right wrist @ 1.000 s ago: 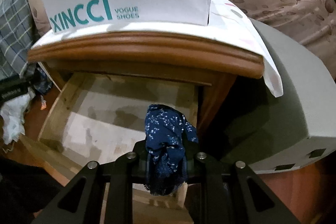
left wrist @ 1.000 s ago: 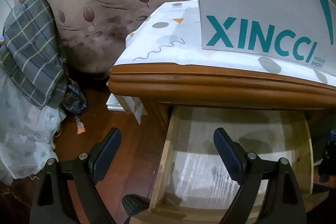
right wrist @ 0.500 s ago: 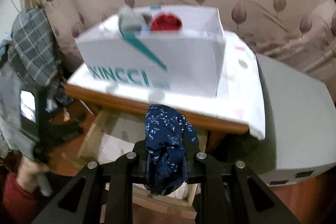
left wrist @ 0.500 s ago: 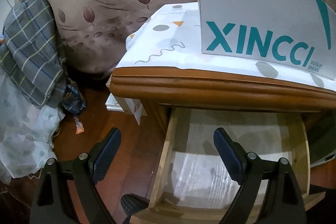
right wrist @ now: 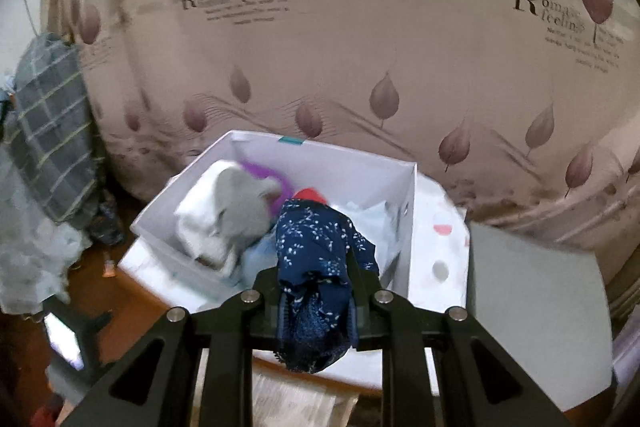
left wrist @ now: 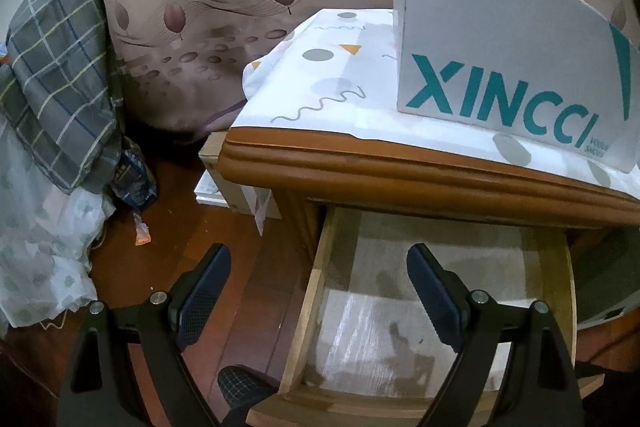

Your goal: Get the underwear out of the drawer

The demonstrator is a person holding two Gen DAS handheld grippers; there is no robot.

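Navy underwear [right wrist: 320, 267] hangs clamped in the right tongs [right wrist: 316, 301], above the box [right wrist: 352, 163]; next, release inside. Left tongs [left wrist: 320, 291] gape empty over the bare drawer [left wrist: 312, 291].

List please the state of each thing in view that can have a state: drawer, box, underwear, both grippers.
Drawer: pulled open, no clothing visible inside.
Shoe box: lidless, clothes piled inside.
Navy floral underwear: out of the drawer, clamped and hanging.
Right hand-held gripper: shut on the underwear, in front of the box.
Left hand-held gripper: open, holding nothing.
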